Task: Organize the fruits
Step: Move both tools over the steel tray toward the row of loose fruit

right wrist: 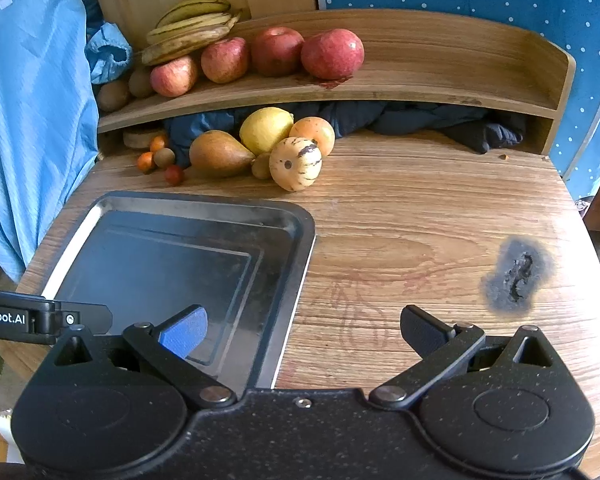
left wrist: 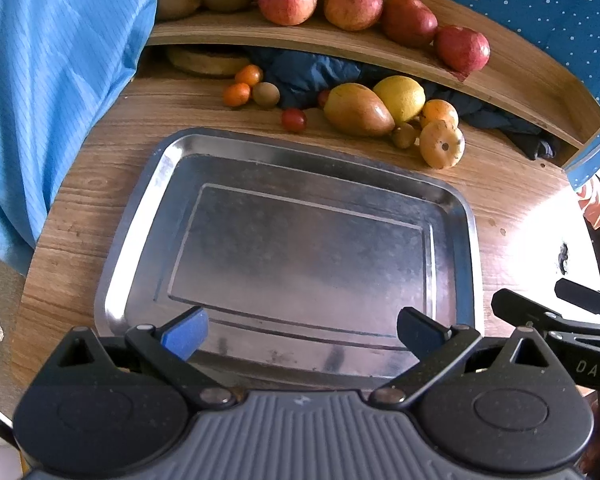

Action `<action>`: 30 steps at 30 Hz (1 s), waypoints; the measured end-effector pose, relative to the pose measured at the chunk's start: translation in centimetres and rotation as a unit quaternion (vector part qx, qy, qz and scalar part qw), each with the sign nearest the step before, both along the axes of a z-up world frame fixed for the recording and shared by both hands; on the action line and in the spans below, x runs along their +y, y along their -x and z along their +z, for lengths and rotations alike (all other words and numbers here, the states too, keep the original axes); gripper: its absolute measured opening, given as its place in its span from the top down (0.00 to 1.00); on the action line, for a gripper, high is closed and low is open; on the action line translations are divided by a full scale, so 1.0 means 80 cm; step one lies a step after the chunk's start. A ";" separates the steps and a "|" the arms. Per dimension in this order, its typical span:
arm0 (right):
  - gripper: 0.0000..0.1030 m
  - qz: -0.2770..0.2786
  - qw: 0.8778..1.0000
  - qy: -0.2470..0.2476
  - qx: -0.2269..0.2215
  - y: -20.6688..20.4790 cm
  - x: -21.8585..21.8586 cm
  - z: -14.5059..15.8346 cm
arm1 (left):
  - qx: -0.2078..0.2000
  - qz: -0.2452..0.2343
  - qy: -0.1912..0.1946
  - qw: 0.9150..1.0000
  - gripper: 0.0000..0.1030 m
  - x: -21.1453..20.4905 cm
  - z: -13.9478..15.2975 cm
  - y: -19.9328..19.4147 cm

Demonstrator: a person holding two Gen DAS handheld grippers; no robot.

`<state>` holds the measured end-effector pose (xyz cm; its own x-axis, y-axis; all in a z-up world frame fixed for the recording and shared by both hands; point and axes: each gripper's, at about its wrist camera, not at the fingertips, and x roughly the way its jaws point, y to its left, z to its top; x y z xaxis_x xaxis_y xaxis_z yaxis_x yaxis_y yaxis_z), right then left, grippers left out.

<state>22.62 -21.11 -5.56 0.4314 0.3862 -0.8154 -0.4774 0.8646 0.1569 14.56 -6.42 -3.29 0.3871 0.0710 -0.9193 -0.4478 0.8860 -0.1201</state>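
Note:
A bare steel tray [left wrist: 148, 196] [right wrist: 300, 248] lies on the wooden table. Beyond it sits a loose pile of fruit: a brown pear [left wrist: 358, 110] [right wrist: 218, 154], a lemon [left wrist: 400, 96] [right wrist: 266, 128], an orange [left wrist: 439, 113] [right wrist: 314, 132], a striped yellow squash [left wrist: 442, 144] [right wrist: 296, 164], small tangerines [left wrist: 237, 94] [right wrist: 145, 161] and a cherry tomato [left wrist: 293, 120] [right wrist: 174, 175]. Red apples [left wrist: 288, 3] [right wrist: 332, 54] and bananas [right wrist: 192, 30] rest on the shelf. My left gripper [left wrist: 302, 334] hangs open over the tray's near edge. My right gripper [right wrist: 304, 330] stands open over the tray's right rim, holding nothing.
A curved wooden shelf [left wrist: 512, 76] [right wrist: 440, 84] spans the table's back, with dark cloth [right wrist: 440, 122] stuffed beneath it. A blue garment [left wrist: 52, 80] hangs at the left. A burn mark [right wrist: 518, 276] scars the table [right wrist: 420, 216] at the right. Kiwis [right wrist: 114, 94] lie at the shelf's left.

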 end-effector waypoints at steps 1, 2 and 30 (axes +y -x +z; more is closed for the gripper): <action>0.01 -0.001 1.000 0.000 0.000 -0.001 0.002 0.000 | 0.000 -0.001 -0.001 1.000 0.01 0.002 0.000 -0.002; 0.01 -0.003 1.000 -0.001 0.000 -0.002 0.003 0.000 | 0.001 -0.003 -0.001 1.000 0.01 0.005 0.000 -0.003; 0.00 -0.043 0.999 -0.015 0.000 -0.021 0.084 -0.004 | 0.039 -0.047 0.010 0.998 0.01 0.101 -0.022 -0.066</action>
<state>24.28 -14.40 -5.90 0.4651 0.3714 -0.8035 -0.4008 0.8977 0.1830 19.80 1.68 -5.06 0.3188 0.0191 -0.9476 -0.3708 0.9226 -0.1061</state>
